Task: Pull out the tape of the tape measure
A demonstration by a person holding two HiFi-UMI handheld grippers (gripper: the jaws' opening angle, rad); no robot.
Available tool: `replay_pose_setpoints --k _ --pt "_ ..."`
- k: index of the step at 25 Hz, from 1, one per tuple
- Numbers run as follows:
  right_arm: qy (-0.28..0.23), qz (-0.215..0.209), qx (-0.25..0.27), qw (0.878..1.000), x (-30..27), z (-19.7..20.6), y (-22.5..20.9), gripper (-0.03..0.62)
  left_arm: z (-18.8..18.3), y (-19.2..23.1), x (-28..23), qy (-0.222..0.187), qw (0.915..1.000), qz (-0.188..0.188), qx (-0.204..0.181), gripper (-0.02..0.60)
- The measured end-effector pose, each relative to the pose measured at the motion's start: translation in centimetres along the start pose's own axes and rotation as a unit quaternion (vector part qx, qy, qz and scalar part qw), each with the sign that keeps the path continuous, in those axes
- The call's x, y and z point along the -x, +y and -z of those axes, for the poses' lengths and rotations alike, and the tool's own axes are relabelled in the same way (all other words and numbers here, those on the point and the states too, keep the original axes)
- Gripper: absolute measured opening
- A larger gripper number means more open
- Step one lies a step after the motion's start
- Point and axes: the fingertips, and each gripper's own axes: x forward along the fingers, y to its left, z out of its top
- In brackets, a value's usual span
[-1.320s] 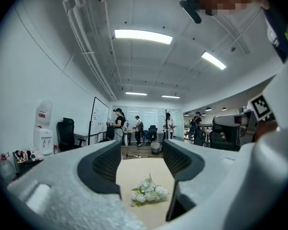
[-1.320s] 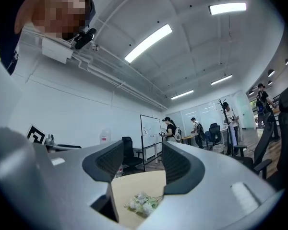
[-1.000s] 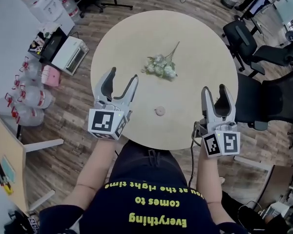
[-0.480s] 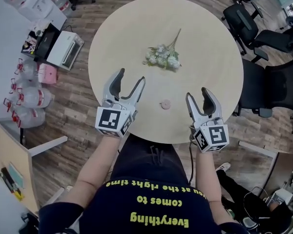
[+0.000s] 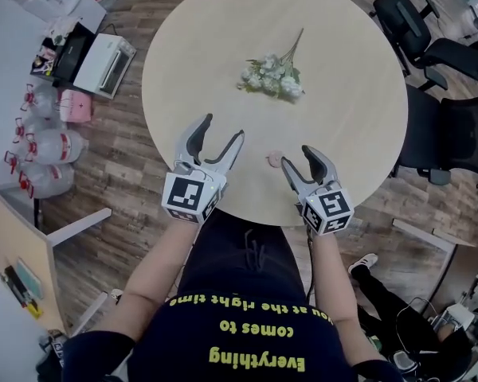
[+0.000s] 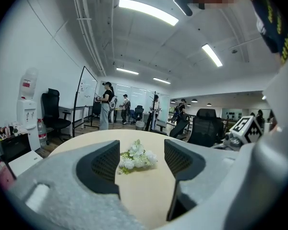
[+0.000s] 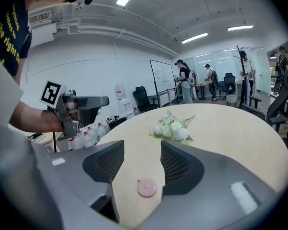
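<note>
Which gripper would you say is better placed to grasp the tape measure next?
Probably the right gripper: its open jaws frame the tape measure. The left gripper sits farther off, facing the flowers.

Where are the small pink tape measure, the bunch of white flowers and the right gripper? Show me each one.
pink tape measure (image 7: 147, 188), right gripper view, centre of its round top.
bunch of white flowers (image 5: 272, 78), head view, on the blossoms.
right gripper (image 5: 296, 158), head view, midway between its fingertips.
</note>
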Motion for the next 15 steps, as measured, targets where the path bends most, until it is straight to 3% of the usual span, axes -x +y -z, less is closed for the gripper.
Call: replay_pose_setpoints --k 7,15 --pt "0.111 -0.030 0.054 0.992 -3.7 7.2 0.5 0.249 1.4 0.0 0.6 0.016 0.9999 -0.004 0.003 0.287" --pt "0.167 -0.051 0.119 0.977 -5.3 11.6 -0.3 0.239 2.3 0.1 1.4 0.026 0.9996 -0.011 0.006 0.287"
